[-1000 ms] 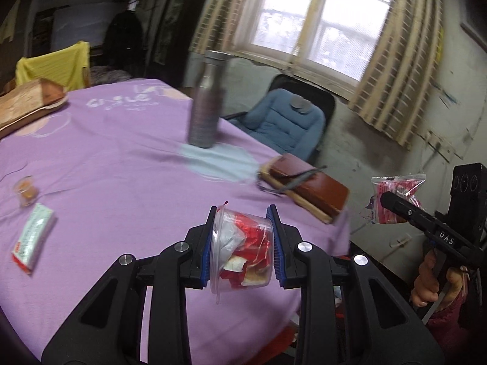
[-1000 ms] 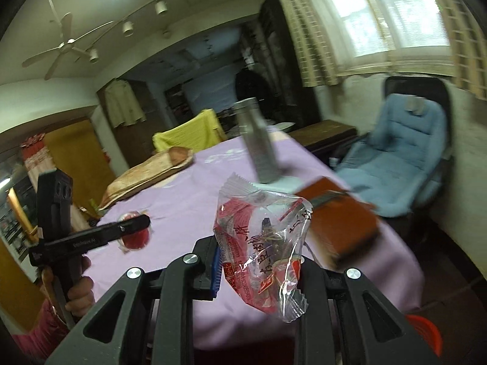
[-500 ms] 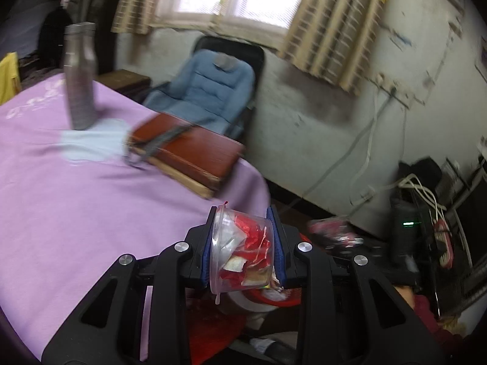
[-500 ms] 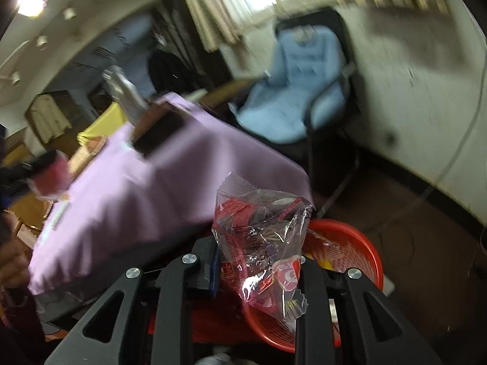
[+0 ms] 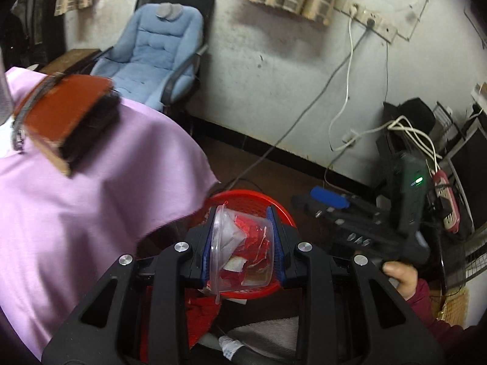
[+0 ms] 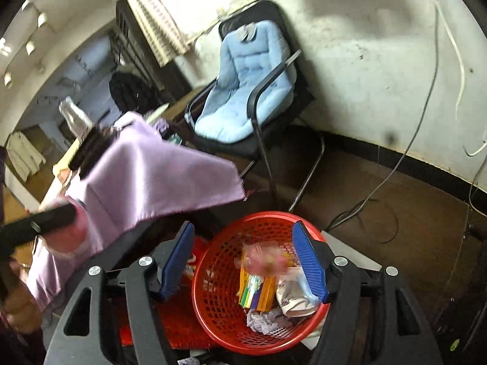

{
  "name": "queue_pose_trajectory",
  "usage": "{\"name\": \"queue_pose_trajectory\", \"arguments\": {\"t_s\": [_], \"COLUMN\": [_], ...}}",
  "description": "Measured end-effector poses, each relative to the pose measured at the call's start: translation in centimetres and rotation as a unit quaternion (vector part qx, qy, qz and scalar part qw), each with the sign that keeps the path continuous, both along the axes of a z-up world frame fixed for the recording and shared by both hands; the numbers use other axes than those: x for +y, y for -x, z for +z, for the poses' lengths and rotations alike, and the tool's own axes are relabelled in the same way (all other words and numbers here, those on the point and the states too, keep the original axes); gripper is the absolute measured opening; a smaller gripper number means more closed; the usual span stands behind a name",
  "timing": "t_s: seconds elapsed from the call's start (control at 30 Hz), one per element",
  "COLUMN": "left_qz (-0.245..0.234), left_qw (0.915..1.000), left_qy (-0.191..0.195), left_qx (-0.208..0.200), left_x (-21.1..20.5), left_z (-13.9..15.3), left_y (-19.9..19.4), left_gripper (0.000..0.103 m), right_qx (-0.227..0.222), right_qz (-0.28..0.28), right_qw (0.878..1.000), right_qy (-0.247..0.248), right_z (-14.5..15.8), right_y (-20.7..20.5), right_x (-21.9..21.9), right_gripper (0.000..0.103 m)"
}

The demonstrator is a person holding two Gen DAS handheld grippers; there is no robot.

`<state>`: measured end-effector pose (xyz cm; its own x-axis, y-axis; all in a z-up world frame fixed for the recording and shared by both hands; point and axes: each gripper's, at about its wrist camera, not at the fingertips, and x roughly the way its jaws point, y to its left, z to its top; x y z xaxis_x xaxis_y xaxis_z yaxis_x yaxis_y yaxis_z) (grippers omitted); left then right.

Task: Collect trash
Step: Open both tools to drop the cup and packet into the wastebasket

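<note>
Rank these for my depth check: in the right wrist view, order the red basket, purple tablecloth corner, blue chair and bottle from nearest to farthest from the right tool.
1. Red basket, right below the open right tool.
2. Tablecloth corner, ahead, left.
3. Blue chair, by the wall.
4. Bottle, far left on the table.

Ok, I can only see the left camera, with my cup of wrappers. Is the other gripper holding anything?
Observer: No. The right gripper is open, with its jaws wide apart and nothing gripped.
Kid: What's under it?
Observer: The red basket sits right below its fingers.
Kid: Is there trash inside? I can't see in.
Observer: Yes. There's a blurry pink wrapper on top, with yellow packets and crumpled paper beneath it.
</note>
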<state>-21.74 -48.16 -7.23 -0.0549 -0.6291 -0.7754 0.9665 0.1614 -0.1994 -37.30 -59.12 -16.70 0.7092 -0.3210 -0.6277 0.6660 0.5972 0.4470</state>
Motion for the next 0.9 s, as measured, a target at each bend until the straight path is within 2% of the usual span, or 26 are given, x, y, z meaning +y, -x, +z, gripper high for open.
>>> {"name": "queue_pose_trajectory", "arguments": {"t_s": [0.23,0.43,0.47,0.53,0.6,0.9], "left_qz": [-0.026,-0.040,-0.042,-0.036,-0.026,0.011], "left_qw": [0.9994,0.9987,0.9986,0.9987,0.9987,0.9970], "left_qy": [-0.022,-0.028,-0.030,-0.026,-0.017,0.008], "left_qx": [-0.002,-0.010,-0.013,-0.025,-0.040,-0.076], "left_x": [-1.5,-3.0,-3.2,-3.5,-3.3,-1.4], "left_z": [-1.6,-2.3,-2.3,-2.1,-1.8,-0.3], "left_y": [2.0,3.6,3.7,4.0,4.1,3.0], "left_gripper": [0.032,0.035,0.038,0.068,0.080,0.089], "right_qx": [-0.046,-0.059,-0.060,-0.060,-0.061,-0.068], "right_qz": [-0.050,-0.061,-0.061,-0.061,-0.061,-0.052], "right_qw": [0.998,0.996,0.996,0.996,0.996,0.996], "right_qy": [0.002,0.006,0.005,0.004,0.002,0.008], "right_z": [1.3,1.9,1.9,1.7,1.7,2.5], "right_y": [3.5,4.9,5.0,5.0,5.1,4.8], "right_x": [-1.6,-1.9,-1.9,-1.9,-1.9,-1.2], "right_gripper": [0.071,0.071,0.071,0.071,0.071,0.071]}}
